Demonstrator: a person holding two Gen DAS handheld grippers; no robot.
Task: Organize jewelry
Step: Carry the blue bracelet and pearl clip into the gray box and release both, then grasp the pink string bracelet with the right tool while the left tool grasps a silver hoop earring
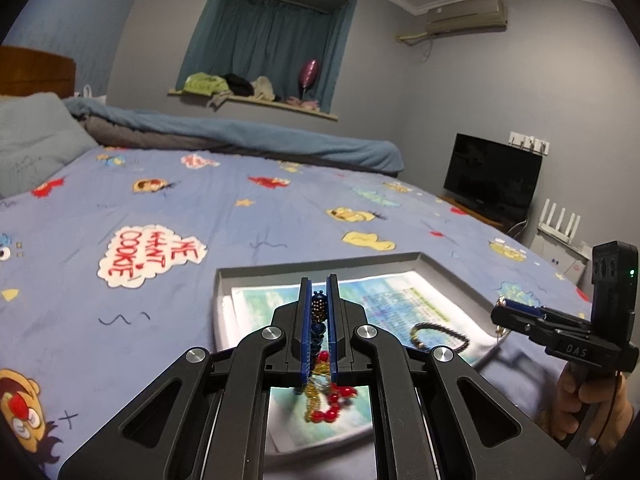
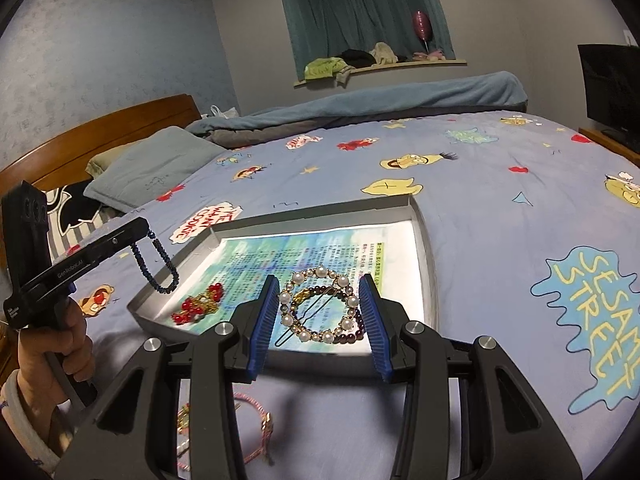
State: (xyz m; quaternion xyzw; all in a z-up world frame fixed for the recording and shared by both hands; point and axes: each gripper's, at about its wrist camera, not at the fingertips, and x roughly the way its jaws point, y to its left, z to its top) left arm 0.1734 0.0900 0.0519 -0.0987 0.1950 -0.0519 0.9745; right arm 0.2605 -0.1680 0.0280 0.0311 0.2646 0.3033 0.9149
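Bed scene, shallow grey tray (image 2: pixel 420 216) on the blue cartoon bedsheet (image 2: pixel 500 208), lined with a printed paper sheet (image 2: pixel 280 252).

Left gripper (image 1: pixel 319 292): jaws nearly closed, pinching a dark blue bead bracelet (image 2: pixel 160 268). In the right wrist view it hangs as a loop from the fingertips, over the tray's left rim. Held above the tray, not yet set down.

Right gripper (image 2: pixel 320 312): jaws wide apart, holding nothing, hovering low over the near end of the tray. Between its blue pads (image 2: pixel 266 312) the view shows a pearl bracelet (image 2: pixel 320 304) lying in the tray on top of a dark purple bead bracelet (image 2: pixel 352 332), a gold piece (image 2: pixel 306 295) and a thin hairpin (image 2: pixel 304 322).

Also in the tray: a red bead and gold chain cluster (image 2: pixel 198 304) near the left side.

Not in the tray: a pink and gold chain piece (image 2: pixel 256 428) lies on the sheet below the right gripper, just beside the tray's near edge. Another small gold item next to it, too hidden to name.

Progress, judged: well past halfway. Several pieces already in the tray, one in the left gripper about to go in, at least one or two loose on the sheet left to collect. The empty right gripper looks best placed for those.
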